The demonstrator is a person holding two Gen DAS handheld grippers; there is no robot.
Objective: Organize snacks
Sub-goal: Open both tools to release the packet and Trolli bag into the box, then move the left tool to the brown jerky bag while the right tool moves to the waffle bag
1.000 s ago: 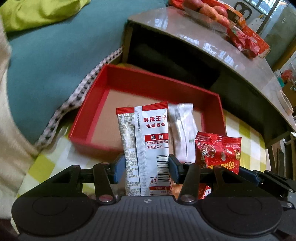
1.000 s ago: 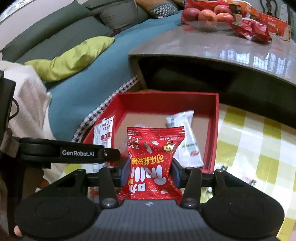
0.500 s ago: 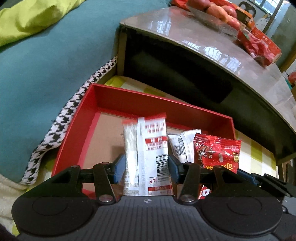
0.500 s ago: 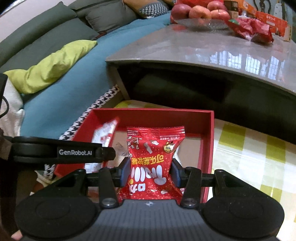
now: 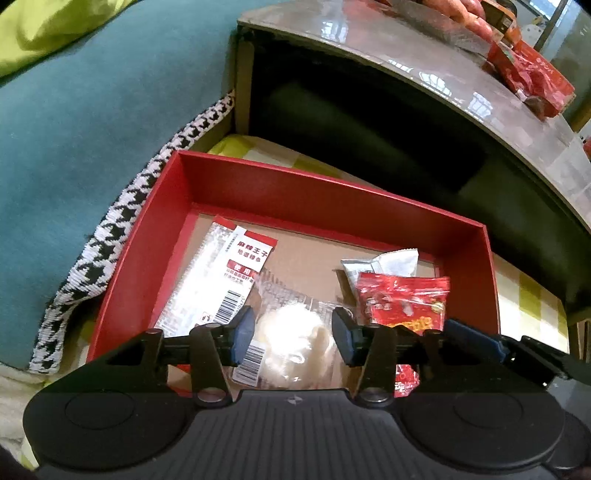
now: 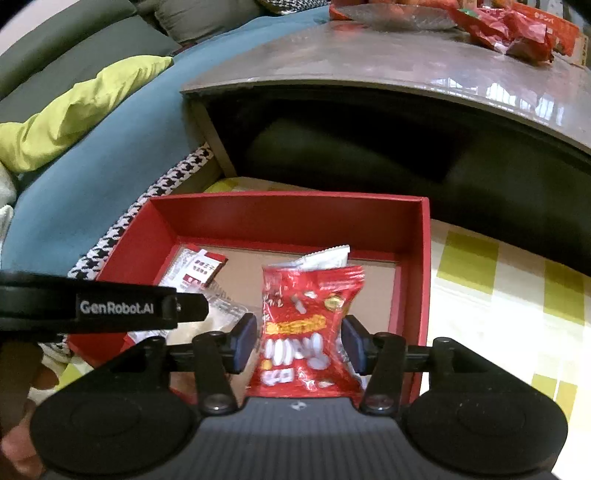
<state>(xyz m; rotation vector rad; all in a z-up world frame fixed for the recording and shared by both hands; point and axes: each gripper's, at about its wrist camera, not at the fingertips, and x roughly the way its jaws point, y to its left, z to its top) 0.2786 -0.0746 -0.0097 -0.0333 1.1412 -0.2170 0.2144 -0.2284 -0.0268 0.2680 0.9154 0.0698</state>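
Note:
A red box (image 5: 295,192) with a cardboard floor lies below both grippers. A white-and-red strip packet (image 5: 221,280) lies flat at the left of its floor. My left gripper (image 5: 291,338) hangs over the box with its jaws opening and nothing gripped; a clear packet with a white pastry (image 5: 291,339) lies beneath the gap. My right gripper (image 6: 299,343) is opening too. A red snack packet (image 6: 306,325) stands blurred between its pads, which have just come off it. A silver-white packet (image 6: 325,256) lies behind it.
A low grey table (image 6: 406,62) rises behind the box, with a dark shelf under it and red packets (image 6: 513,29) on top. A teal sofa with a lime cushion (image 6: 74,107) is on the left. Yellow-checked cloth (image 6: 498,295) spreads to the right.
Both grippers moved forward and down over the box. The left one let go of the white-and-red packet, which now lies on the box floor. The right jaws widened around the red packet.

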